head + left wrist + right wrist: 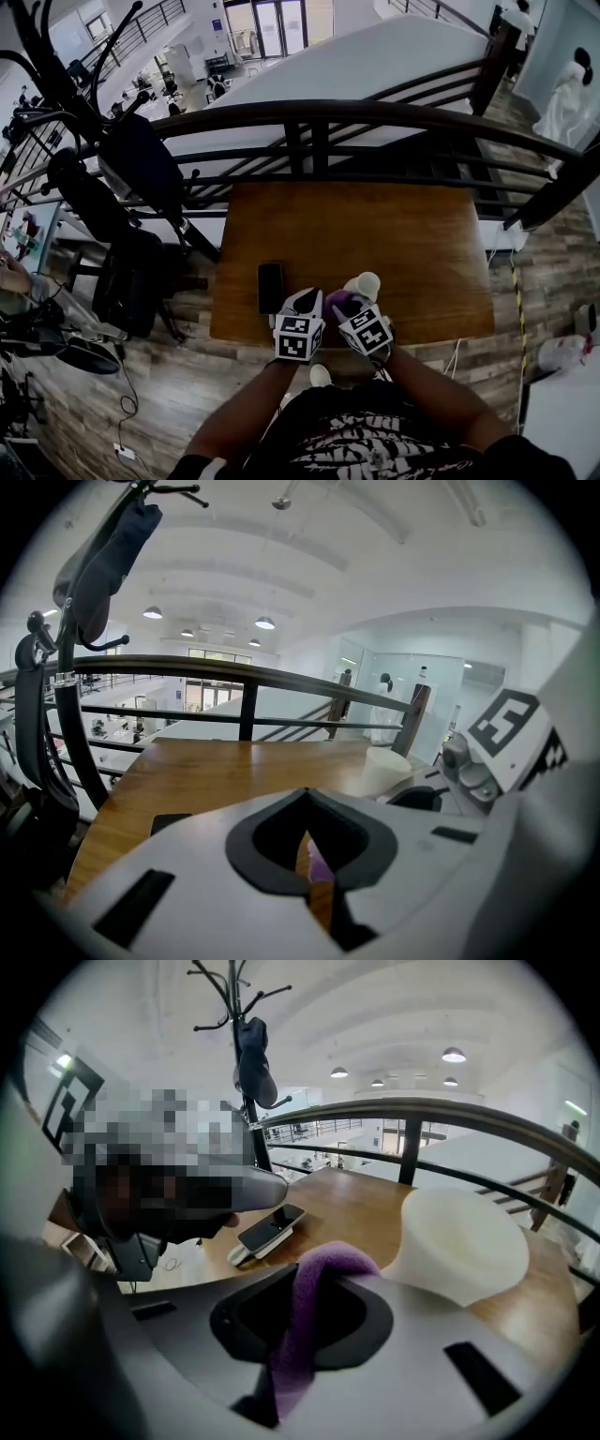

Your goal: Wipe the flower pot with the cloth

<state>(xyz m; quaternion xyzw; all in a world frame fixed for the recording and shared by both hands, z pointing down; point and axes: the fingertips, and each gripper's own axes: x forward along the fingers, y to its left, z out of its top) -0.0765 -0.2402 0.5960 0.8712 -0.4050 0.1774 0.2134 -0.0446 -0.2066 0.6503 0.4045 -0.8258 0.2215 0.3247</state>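
Wood planks made up the floor around a brown wooden table (375, 234), whose far edge sat right under a dark curved railing (319, 114). Both grippers were low over the near edge of the table, close side by side.

The right gripper (351, 305) had its jaws closed on a purple cloth (309, 1307). The cloth ran up through the jaw opening and folded over the top on the pot's side. The white flower pot (461, 1246) stood on the table just beyond those jaws and a little to their right, very near the cloth. I could not tell if the two were touching. In the head view the pot was close to the near edge, just in front of the right gripper.

The left gripper (310, 860) had its jaws drawn together to a thin slit, with only wood and a sliver of purple showing through it. It sat just to the left of the cloth.

A dark phone (270, 286) lay flat to the left of the left gripper, also close to the near edge. Past the pot, the wood ran on to the far edge and the right edge. Left of the table stood a coat rack (127, 164) hung with dark bags.
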